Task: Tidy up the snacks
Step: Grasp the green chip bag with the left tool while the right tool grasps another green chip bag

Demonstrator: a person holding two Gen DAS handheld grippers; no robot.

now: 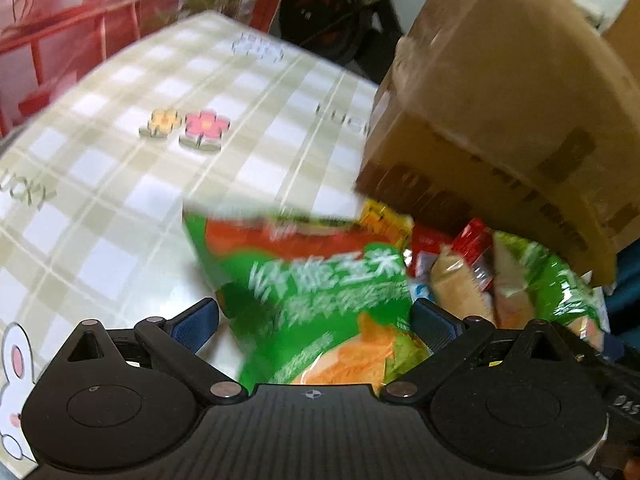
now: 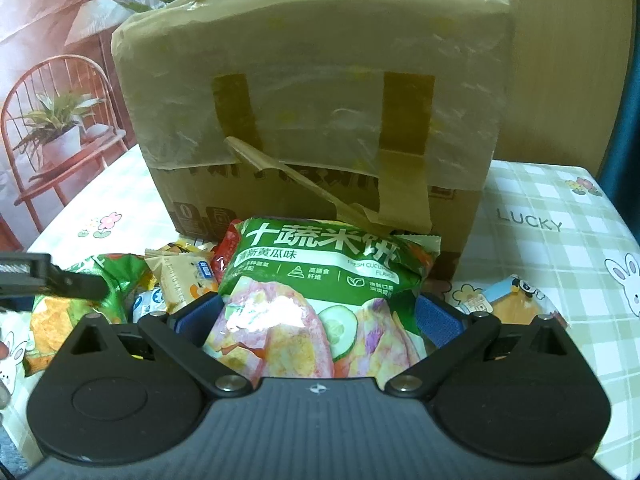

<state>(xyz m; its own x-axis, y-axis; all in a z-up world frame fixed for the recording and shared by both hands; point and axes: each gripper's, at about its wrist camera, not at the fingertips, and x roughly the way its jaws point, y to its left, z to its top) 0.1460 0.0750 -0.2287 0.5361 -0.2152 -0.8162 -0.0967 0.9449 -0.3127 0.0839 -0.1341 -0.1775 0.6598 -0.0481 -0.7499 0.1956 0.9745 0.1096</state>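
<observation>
A green corn-snack bag [image 1: 316, 292] lies blurred between the spread fingers of my left gripper [image 1: 316, 320], which is open around it. Behind it sits a heap of small snack packets [image 1: 460, 276] under the edge of a taped cardboard box [image 1: 500, 112]. In the right wrist view a green cucumber rice-cracker bag [image 2: 320, 280] lies on the heap, its top against the box [image 2: 320, 112]. My right gripper [image 2: 318, 316] is open, one pad on each side of that bag. The left gripper's finger [image 2: 60, 282] shows at the left over the corn-snack bag [image 2: 80, 312].
The table wears a green-and-white checked cloth [image 1: 120, 200] with flower and rabbit prints. A small packet [image 2: 504, 296] lies to the right of the heap. A printed backdrop with a red chair [image 2: 52, 120] stands behind the table. Dark equipment [image 1: 340, 12] sits beyond the far edge.
</observation>
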